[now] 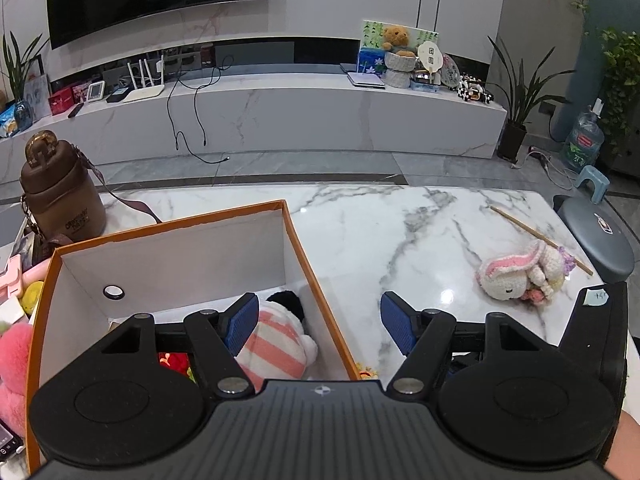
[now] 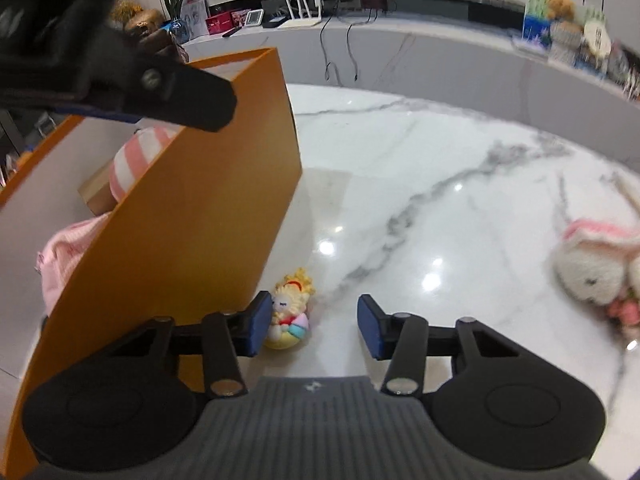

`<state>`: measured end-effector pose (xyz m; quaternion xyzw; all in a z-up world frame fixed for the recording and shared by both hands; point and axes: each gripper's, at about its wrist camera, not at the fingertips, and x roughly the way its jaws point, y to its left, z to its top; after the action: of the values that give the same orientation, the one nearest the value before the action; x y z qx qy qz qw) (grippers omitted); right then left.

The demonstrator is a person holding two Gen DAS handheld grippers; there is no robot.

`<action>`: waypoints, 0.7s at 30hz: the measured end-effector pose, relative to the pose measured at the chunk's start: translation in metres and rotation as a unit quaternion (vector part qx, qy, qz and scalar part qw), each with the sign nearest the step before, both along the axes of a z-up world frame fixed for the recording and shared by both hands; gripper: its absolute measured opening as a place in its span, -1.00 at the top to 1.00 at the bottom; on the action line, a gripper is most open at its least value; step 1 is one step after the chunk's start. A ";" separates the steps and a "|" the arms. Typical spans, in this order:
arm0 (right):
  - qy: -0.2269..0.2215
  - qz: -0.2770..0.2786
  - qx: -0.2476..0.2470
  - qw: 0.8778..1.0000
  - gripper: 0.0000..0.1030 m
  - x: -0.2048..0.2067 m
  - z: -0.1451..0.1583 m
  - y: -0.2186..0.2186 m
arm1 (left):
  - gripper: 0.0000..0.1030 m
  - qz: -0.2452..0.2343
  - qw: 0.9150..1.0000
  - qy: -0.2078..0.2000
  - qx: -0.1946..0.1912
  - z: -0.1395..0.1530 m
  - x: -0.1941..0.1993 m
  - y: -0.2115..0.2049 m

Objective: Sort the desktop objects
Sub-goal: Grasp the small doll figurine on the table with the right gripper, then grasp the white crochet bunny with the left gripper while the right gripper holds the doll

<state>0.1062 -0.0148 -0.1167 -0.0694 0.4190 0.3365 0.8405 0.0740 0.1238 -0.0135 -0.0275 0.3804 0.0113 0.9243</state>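
Right gripper (image 2: 312, 322) open astride doll figurine (image 2: 290, 314) — bottle (image 1: 60, 196) lettering unreadable.

The left hand-held gripper (image 1: 318, 322) hangs tilted downward with its jaws spread wide and nothing caught between them, one blue pad (image 1: 240, 326) apart from the other. A sliver of the person's wrist (image 1: 622, 446) shows at the lower right edge of the left wrist view. The right hand-held gripper (image 2: 312, 322) also points downward, jaws partly apart, its left pad (image 2: 259, 326) just beside a small figurine and the right pad clear of it. In the right wrist view, the left hand-held gripper appears blurred at the upper left, one black finger (image 2: 188, 98) jutting forward.
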 end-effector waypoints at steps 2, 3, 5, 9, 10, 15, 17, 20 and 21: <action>0.010 0.001 0.003 1.000 0.05 0.001 -0.001 0.001 | -0.54 0.003 1.000 0.002 -0.003 -0.001 0.002 0.002; 0.023 0.007 0.008 1.000 0.13 0.003 -0.002 0.001 | -0.54 0.005 1.000 0.002 -0.005 -0.002 0.002 0.002; 0.039 0.013 0.025 0.999 0.35 0.004 -0.004 -0.001 | -0.54 0.005 1.000 0.003 -0.007 -0.002 0.004 0.002; 0.029 0.030 0.008 0.999 0.55 -0.003 0.001 0.003 | -0.54 -0.002 1.000 0.006 0.002 -0.004 0.004 -0.003; 0.028 0.030 0.006 0.999 0.55 -0.004 0.002 0.001 | -0.54 -0.003 1.000 0.006 0.004 -0.004 0.003 -0.004; 0.025 0.025 -0.017 0.999 0.56 -0.008 0.006 -0.016 | -0.54 -0.010 1.000 0.004 0.003 -0.002 0.003 -0.013; 0.020 0.015 -0.029 0.999 0.56 -0.009 0.008 -0.028 | -0.54 -0.016 1.000 0.003 0.005 -0.002 0.003 -0.019; 0.018 -0.003 -0.037 0.999 0.56 -0.011 0.012 -0.049 | -0.54 -0.024 1.000 0.000 0.007 -0.002 0.002 -0.029; 0.018 -0.009 -0.040 0.999 0.56 -0.012 0.013 -0.056 | -0.54 -0.028 1.000 -0.001 0.007 -0.002 0.002 -0.033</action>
<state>0.0944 -0.0706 -0.1038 -0.0933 0.4475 0.3132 0.8324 0.0765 0.0905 -0.0154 -0.0101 0.3797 -0.0118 0.9250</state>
